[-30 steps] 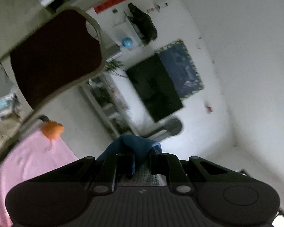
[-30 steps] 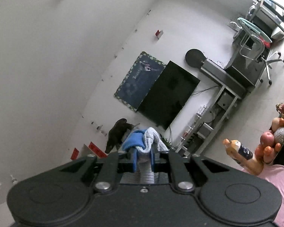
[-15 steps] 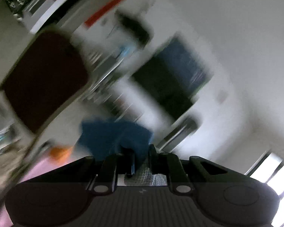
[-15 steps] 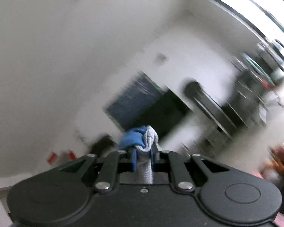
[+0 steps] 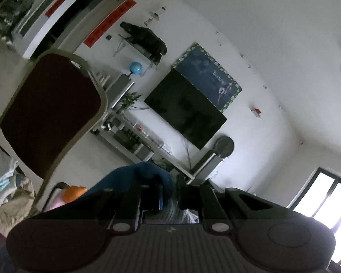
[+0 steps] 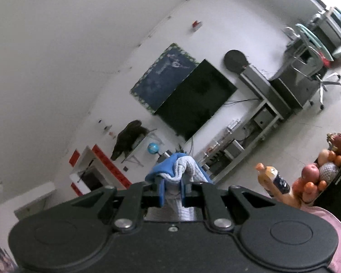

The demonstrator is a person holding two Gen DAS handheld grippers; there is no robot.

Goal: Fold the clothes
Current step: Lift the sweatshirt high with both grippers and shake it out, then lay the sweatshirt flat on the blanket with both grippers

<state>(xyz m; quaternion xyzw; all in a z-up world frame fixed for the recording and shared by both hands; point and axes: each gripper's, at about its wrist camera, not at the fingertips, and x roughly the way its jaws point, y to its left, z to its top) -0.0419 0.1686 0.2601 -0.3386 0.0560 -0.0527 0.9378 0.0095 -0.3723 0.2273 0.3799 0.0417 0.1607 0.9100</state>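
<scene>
Left wrist view showed the left claw (image 5: 170,195) pinched on the blue garment (image 5: 134,177); the right claw (image 6: 172,193) likewise gripped its bunched edge (image 6: 184,168). Judged step: lifting it spread; next, lowering it flat onto the pink cloth (image 6: 329,223).

The left tool (image 5: 170,195) is rolling and lifting, so the maroon chair back (image 5: 50,111) and the television (image 5: 186,111) are sliding lower across its view, and a bright window (image 5: 325,200) is coming in. The right tool (image 6: 172,192) is tilting too, bringing the juice bottle (image 6: 272,179) further in.
</scene>
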